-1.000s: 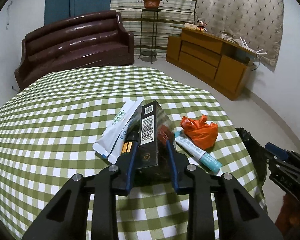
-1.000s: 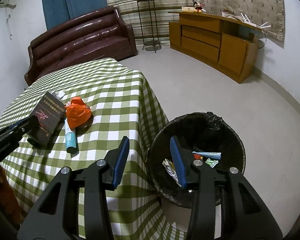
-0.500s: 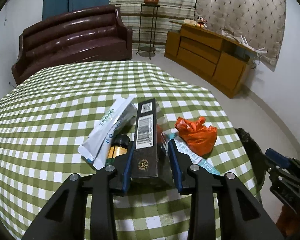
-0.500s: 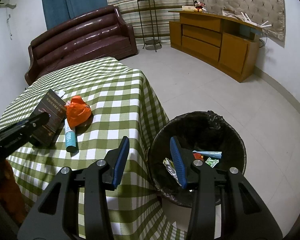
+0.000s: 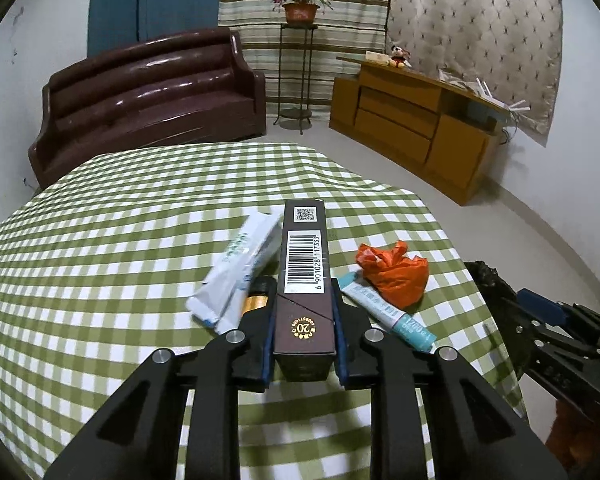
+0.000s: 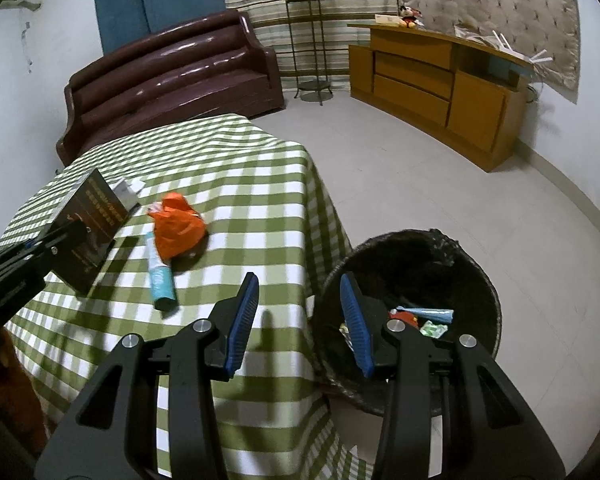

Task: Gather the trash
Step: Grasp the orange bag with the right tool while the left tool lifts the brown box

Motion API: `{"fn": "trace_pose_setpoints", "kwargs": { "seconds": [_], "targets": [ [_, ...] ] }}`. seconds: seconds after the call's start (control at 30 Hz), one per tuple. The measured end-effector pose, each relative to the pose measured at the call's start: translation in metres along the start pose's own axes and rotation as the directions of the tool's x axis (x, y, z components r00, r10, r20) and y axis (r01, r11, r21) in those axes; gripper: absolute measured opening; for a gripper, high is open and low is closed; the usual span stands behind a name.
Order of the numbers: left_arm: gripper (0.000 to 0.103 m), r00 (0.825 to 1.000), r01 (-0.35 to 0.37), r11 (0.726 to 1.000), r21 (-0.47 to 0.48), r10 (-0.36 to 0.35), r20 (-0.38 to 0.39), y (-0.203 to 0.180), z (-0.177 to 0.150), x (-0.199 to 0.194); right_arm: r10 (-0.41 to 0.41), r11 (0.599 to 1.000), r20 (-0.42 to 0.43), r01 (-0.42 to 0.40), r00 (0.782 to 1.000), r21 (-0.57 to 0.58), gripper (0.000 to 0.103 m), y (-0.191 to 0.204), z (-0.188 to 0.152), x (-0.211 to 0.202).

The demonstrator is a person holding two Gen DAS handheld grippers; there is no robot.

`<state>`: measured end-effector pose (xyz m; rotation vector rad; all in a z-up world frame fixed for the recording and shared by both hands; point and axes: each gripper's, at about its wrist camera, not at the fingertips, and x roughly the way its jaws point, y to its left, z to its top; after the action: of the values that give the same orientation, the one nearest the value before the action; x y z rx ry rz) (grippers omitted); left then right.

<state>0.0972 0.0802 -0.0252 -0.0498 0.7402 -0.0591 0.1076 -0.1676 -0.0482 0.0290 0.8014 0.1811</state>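
Observation:
My left gripper (image 5: pixel 304 312) is shut on a dark brown box (image 5: pixel 305 280) with a barcode and holds it lifted above the checked table (image 5: pixel 100 264); the box also shows in the right wrist view (image 6: pixel 88 224). On the table lie a white tube (image 5: pixel 236 264), a small brown bottle (image 5: pixel 258 298), a teal tube (image 5: pixel 384 312) and a crumpled orange bag (image 5: pixel 392 272). My right gripper (image 6: pixel 298 320) is open and empty, by the table's edge, beside a black-lined trash bin (image 6: pixel 412 312) that holds several scraps.
The bin stands on the floor right of the table. A brown sofa (image 6: pixel 172 80), a plant stand (image 6: pixel 308 40) and a wooden cabinet (image 6: pixel 440 84) line the far walls. The pale floor (image 6: pixel 400 168) lies between them.
My left gripper closed on the brown box and lifted it off the table, turning it edge-up. The right gripper stayed put and open.

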Motion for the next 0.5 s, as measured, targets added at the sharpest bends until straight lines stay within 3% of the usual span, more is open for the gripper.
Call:
{"fn": "trace_pose_setpoints", "kwargs": {
  "seconds": [0.5],
  "targets": [
    [0.023, 0.995, -0.092, 0.992, -0.088, 0.095, 0.032, 0.063, -0.003, -0.031, 0.065, 0.993, -0.013, -0.066, 0.998, -0.1, 0.049, 0.06, 0.024, 0.021]
  ]
}}
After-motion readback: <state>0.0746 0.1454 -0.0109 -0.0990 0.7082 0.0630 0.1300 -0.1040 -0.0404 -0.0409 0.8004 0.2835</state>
